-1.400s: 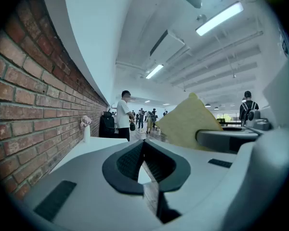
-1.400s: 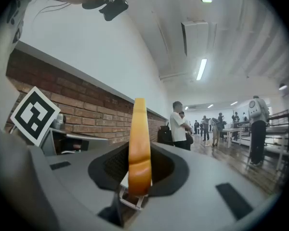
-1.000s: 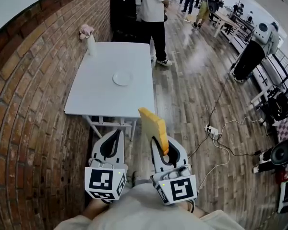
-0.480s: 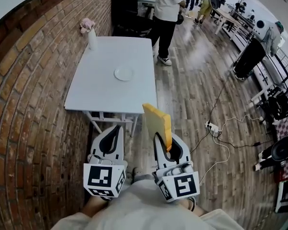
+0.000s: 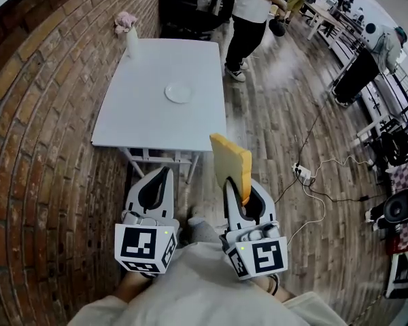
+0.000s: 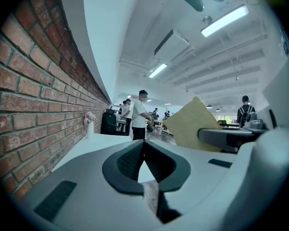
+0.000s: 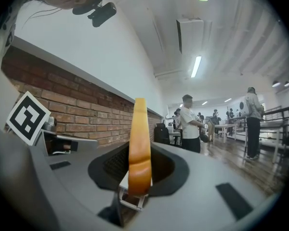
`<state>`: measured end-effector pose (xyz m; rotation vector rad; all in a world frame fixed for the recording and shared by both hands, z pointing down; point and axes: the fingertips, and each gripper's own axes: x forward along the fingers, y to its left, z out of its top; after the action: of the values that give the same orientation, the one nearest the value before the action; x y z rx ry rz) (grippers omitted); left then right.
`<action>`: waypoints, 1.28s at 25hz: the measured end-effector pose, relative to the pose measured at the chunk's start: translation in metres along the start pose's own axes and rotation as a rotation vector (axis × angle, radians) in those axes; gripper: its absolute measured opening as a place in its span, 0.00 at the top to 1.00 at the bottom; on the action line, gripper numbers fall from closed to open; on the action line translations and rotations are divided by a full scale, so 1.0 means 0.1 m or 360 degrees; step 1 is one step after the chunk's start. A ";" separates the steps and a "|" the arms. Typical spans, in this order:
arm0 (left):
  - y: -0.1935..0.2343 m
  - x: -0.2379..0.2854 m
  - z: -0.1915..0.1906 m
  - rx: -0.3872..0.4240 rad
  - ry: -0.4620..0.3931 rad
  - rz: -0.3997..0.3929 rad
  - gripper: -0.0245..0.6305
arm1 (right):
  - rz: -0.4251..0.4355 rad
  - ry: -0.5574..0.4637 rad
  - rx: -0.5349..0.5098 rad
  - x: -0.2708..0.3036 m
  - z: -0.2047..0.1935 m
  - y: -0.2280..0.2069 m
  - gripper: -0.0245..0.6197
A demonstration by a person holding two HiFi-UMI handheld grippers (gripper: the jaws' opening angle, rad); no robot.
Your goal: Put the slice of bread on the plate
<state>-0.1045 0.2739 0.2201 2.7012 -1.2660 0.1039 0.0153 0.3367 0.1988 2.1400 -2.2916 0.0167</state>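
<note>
The table [image 5: 160,107] lies ahead, near edge closest, with open floor [image 5: 272,128] to its right. The left gripper [image 5: 164,174], held level, is closed on nothing. The right gripper [image 5: 242,190] clamps the bread [image 5: 231,163] upright (well short of the plate [image 5: 178,92]).

Bright ceiling light; fisheye-warped edges

A white table [image 5: 156,121] stands ahead of me at about eleven o'clock, beside the brick wall [image 5: 41,148] running along my nine o'clock side, with a white bottle [image 5: 132,44] at its far left corner. At one o'clock a person [image 5: 255,12] in a white top and dark trousers stands on the wooden floor [image 5: 272,114] near the table's far right corner. At two o'clock a white power strip [image 5: 303,173] lies among trailing cables.
</note>
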 end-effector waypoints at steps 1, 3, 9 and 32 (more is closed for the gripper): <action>0.03 0.03 0.00 -0.0005 0.0001 0.0001 0.95 | -0.0003 -0.0005 -0.0003 0.04 0.01 0.00 0.82; 0.09 0.09 0.01 -0.0015 0.0000 0.0008 0.95 | -0.0003 -0.0015 -0.0013 0.12 0.03 -0.02 0.82; 0.28 0.36 0.04 -0.0037 -0.0037 0.0045 0.95 | 0.0026 -0.0020 -0.0033 0.45 0.00 -0.11 0.82; 1.14 2.63 0.32 -0.0027 0.0017 0.0179 0.95 | 0.0278 0.0115 0.0000 2.97 -0.22 -1.04 0.82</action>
<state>-0.0240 -0.0030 0.2351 2.6110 -1.4093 0.1202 0.0982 0.0339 0.2247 1.8991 -2.4281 0.0929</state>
